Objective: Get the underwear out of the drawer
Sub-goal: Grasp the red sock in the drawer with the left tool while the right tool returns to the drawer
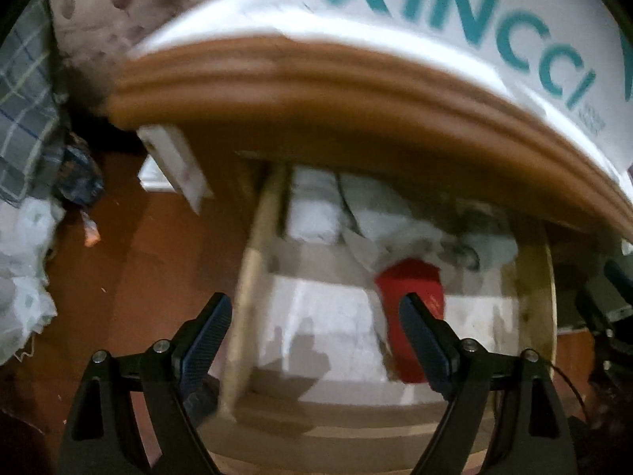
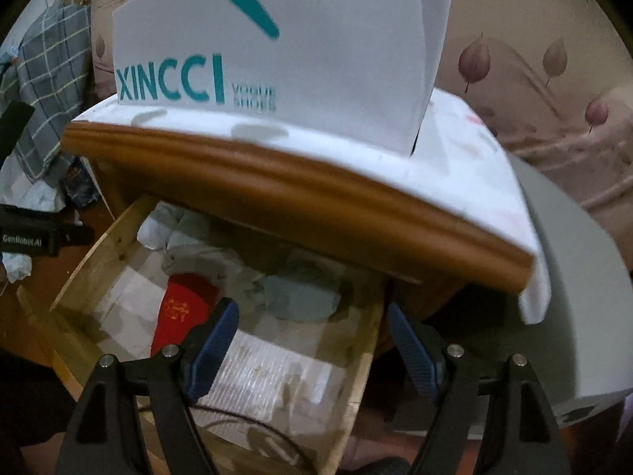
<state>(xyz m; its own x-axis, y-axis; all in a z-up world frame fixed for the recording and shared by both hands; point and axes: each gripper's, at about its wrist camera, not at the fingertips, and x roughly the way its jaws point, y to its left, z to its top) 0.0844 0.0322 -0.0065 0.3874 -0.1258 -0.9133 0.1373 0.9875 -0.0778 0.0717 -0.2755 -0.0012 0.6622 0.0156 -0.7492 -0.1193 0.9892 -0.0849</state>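
Drawer (image 2: 99, 261) stands pulled out under the wooden surface (image 2: 277, 198), which carries a white XINCCI box (image 2: 316, 59). Inside: crumpled pale grey-green cloth (image 2: 300, 297) at the back, probably the underwear, and a red item (image 2: 182, 308) on the white liner. Left tool (image 1: 316, 340) and right tool (image 2: 312, 340) both spread wide, grasping nothing, poised above the drawer. Step in hand: the reach-in. Next move calls for lowering one tool onto the cloth and clenching.

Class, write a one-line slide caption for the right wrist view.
Open right gripper hovers above the pulled-out drawer holding crumpled underwear and a red item.
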